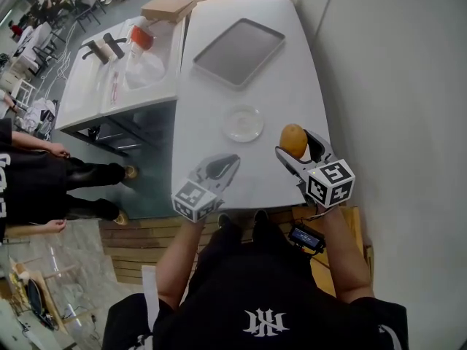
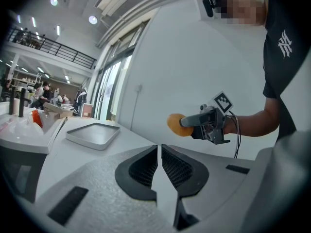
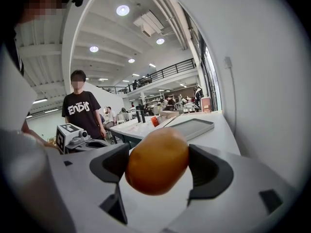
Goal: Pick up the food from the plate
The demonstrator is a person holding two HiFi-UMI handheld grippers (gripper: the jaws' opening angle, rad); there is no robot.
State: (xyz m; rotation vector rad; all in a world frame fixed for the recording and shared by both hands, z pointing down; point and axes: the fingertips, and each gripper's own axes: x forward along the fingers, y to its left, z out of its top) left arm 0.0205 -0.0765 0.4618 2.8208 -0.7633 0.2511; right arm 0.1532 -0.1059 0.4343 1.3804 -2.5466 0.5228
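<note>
My right gripper [image 1: 294, 146] is shut on an orange-brown bread roll [image 1: 292, 140], held above the white table's near right part. In the right gripper view the roll [image 3: 157, 160] fills the gap between the jaws of that gripper [image 3: 158, 166]. A small clear glass plate [image 1: 243, 123] lies bare on the table, left of and beyond the roll. My left gripper [image 1: 226, 165] hovers over the table's near edge, shut with nothing in it; in its own view the left gripper [image 2: 159, 161] has its jaws pressed together. The roll [image 2: 178, 124] also shows there, off to the right.
A grey metal tray [image 1: 238, 52] lies at the far middle of the white table [image 1: 219, 108]. A wall runs along the table's right side. A second table [image 1: 117, 71] to the left holds bottles and bags. A person in black [image 1: 44, 181] stands at the left.
</note>
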